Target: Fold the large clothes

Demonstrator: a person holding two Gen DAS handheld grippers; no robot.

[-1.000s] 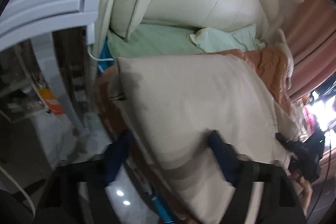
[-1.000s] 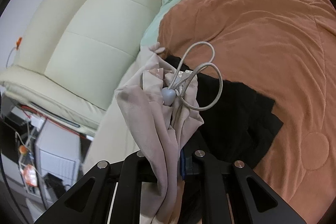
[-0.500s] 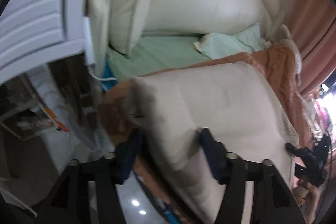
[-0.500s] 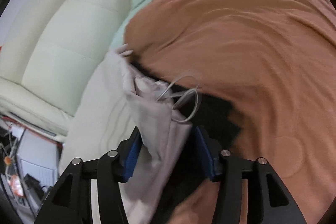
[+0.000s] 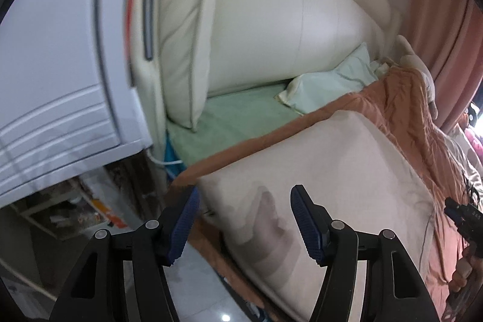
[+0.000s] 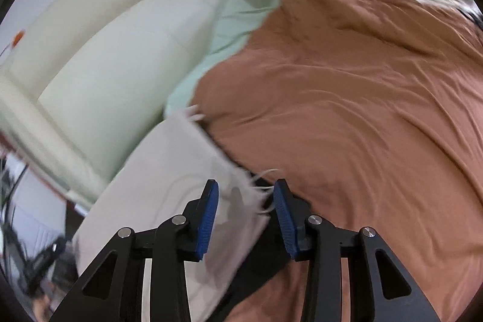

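A large beige garment (image 5: 332, 186) lies folded flat on an orange blanket (image 5: 401, 98). My left gripper (image 5: 244, 219) hovers open above the garment's near corner, with its pads clear of the cloth. In the right wrist view, the garment's (image 6: 169, 171) frayed edge and pale drawstring (image 6: 265, 180) sit between the jaws of my right gripper (image 6: 246, 210). Those jaws are closing, but the pads do not press on the cloth. A black garment (image 6: 265, 258) shows under the beige one. The right gripper (image 5: 462, 216) also appears at the far right of the left wrist view, held by a hand (image 5: 465, 267).
A cream padded headboard (image 5: 271, 20) stands behind a mint sheet (image 5: 241, 119) and a mint pillow (image 5: 332, 80). A white drawer unit (image 5: 60, 80) stands at the left by the bed's edge, with glossy floor (image 5: 205, 285) below. A pink curtain (image 5: 437, 35) hangs at the right.
The right gripper opened and let go of the bunched beige fold, which now lies flatter. Both grippers rose, and the left one drew back off the garment's corner.
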